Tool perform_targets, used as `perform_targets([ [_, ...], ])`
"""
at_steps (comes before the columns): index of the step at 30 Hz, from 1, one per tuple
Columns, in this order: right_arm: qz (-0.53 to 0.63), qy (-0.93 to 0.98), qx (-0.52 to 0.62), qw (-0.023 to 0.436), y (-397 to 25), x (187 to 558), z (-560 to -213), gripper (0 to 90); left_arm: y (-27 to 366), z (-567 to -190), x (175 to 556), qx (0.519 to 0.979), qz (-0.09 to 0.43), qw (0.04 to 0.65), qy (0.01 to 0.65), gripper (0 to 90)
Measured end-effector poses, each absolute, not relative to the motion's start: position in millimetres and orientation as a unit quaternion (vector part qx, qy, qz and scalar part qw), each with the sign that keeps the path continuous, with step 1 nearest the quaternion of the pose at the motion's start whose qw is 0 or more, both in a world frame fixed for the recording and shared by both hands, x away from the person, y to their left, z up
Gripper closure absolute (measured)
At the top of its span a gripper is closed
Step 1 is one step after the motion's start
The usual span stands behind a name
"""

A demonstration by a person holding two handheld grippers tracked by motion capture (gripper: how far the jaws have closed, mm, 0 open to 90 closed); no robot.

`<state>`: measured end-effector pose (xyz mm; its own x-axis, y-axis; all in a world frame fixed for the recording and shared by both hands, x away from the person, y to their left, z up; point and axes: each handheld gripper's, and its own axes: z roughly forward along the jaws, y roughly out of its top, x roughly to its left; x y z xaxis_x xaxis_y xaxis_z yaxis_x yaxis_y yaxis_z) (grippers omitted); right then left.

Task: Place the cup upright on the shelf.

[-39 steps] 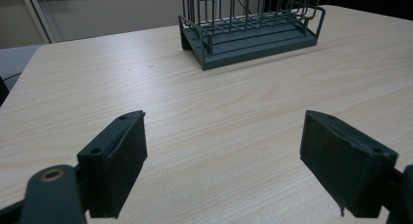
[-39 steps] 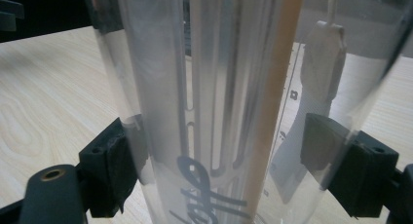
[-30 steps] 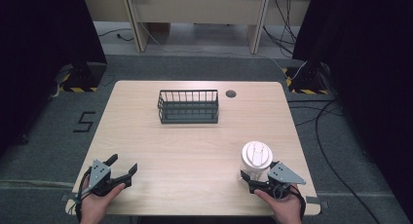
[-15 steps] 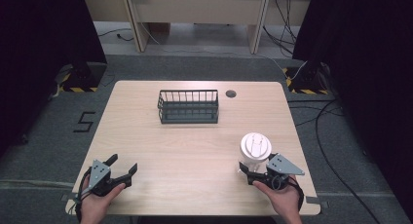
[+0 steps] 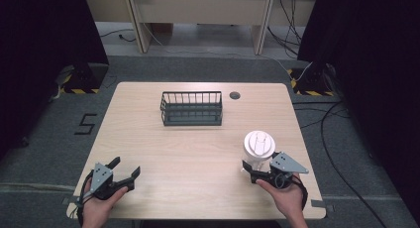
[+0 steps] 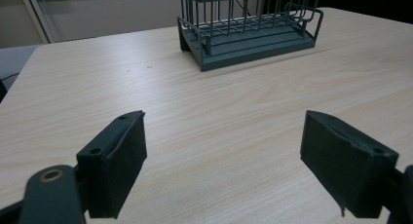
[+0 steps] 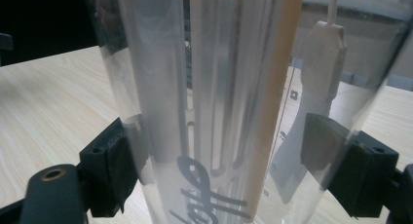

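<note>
Your left tool (image 5: 128, 174) remains parked at the counter's (image 5: 198, 153) near left corner, jaws spread and empty, aimed toward the wire rack (image 5: 191, 108) standing near the far edge. Over the last second your right tool (image 5: 253, 168) has advanced onto the clear lidded cup (image 5: 258, 147) near the near right corner. In the right gripper view the pads (image 7: 124, 158) now bracket the cup wall (image 7: 209, 102) on both sides, apparently touching. Judge the grasp as seated; lifting toward the rack likely follows.

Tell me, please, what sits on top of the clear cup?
A white lid covers the clear cup, so its inside cannot be seen from above. The right gripper has a jaw on either side of the cup.
</note>
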<state>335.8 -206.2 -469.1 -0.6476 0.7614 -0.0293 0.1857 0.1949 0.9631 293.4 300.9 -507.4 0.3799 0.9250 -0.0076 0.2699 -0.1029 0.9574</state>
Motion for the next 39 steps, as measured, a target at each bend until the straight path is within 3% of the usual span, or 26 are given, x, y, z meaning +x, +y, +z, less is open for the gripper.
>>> perform_targets([
  [39,0.545,0.724,0.326,0.268,-189,368,-453,18.4,294,-506,292,0.667,0.324,0.506,0.44,16.3],
])
